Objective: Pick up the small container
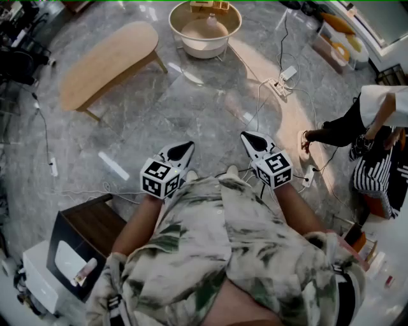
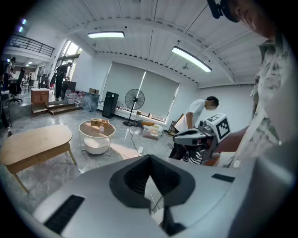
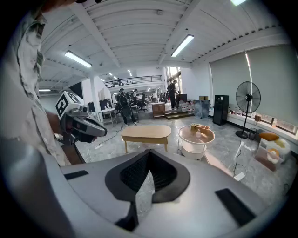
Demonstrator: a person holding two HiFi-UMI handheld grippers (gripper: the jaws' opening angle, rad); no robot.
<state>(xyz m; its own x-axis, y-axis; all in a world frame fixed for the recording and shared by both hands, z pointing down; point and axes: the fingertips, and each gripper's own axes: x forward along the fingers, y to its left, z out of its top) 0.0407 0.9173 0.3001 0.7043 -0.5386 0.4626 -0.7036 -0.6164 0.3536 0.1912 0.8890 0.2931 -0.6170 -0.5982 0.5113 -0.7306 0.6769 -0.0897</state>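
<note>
The small container (image 1: 211, 21) is a pale little bottle standing on a round white table (image 1: 182, 33) far ahead on the floor, beside a wooden box (image 1: 210, 6). It also shows small in the left gripper view (image 2: 101, 128) and the right gripper view (image 3: 198, 134). My left gripper (image 1: 187, 146) and right gripper (image 1: 246, 135) are held close to the person's body, well short of the table. In each gripper view the jaws meet with nothing between them: left gripper (image 2: 150, 161), right gripper (image 3: 148, 156).
A low wooden oval table (image 1: 108, 59) stands left of the round one. Cables and a power strip (image 1: 284, 77) cross the floor at right, near a bending person (image 1: 375, 113). A dark side table (image 1: 91, 230) is at lower left, a standing fan (image 2: 134, 100) far back.
</note>
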